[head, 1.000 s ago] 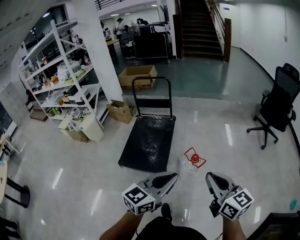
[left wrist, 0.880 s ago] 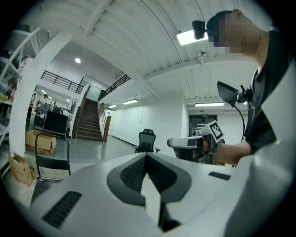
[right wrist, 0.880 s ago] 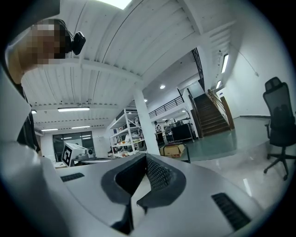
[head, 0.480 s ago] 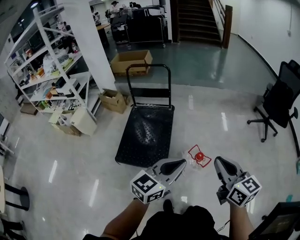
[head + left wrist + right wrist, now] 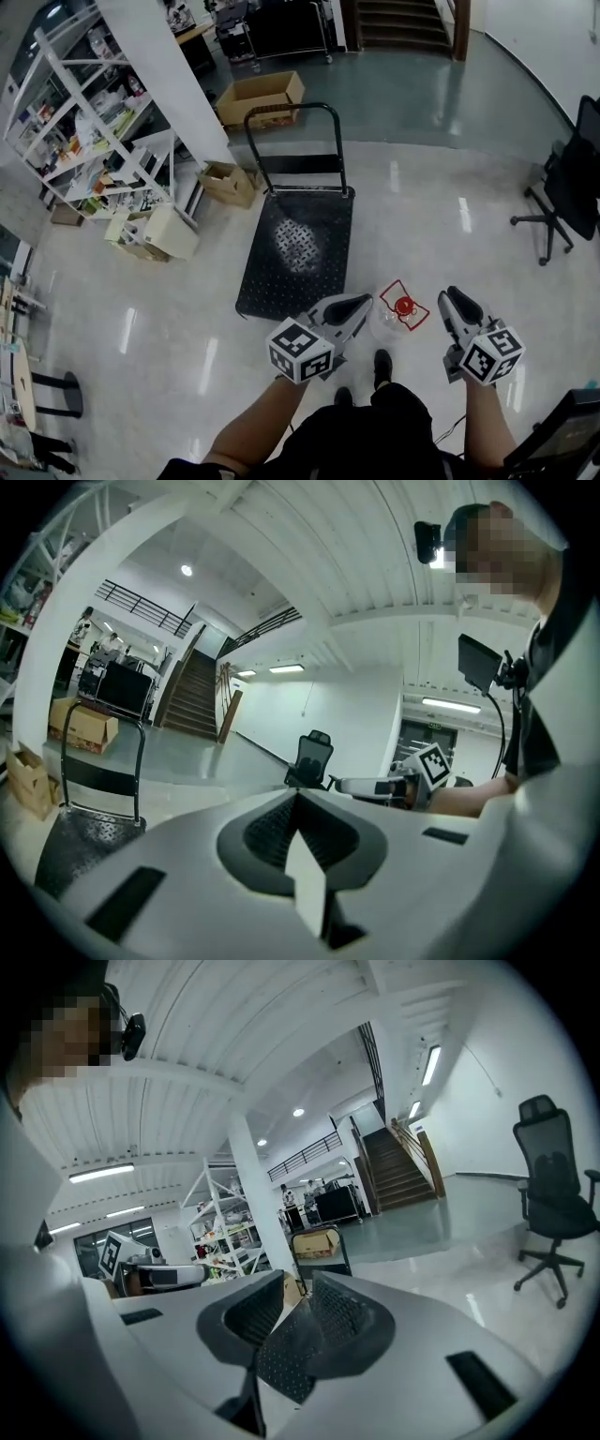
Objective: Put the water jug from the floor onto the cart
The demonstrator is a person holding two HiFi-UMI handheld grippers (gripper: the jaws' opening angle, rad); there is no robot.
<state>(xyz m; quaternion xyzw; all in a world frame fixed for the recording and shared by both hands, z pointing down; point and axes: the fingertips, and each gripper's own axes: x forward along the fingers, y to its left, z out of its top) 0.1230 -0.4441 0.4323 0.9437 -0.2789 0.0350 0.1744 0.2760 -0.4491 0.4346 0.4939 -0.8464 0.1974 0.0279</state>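
- Jug [image 5: 387,324]: it stands on the floor [image 5: 169,328], just off the near right corner of the cart [image 5: 298,246] and not on it. It sits between the two grippers, ahead of the person's feet.
- Its body is clear plastic with a red cap [image 5: 404,306] inside a red square handle [image 5: 415,301]. I cannot tell how full it is.
- If it holds water it is likely heavy and may slosh. The smooth round wall looks slippery and may flex when squeezed.
- The handle looks like the surest hold for one gripper. The other could steady the side or the neck.
- The left gripper [image 5: 359,304] has its jaws together with nothing in them. It would need to open before it can take hold.
- The right gripper [image 5: 456,302] is opening, a gap shows between its pads, and nothing is between them.
- Neither gripper touches the jug. Both are near it, one on each side.
- The cart deck is low and bare, so the lift is short.
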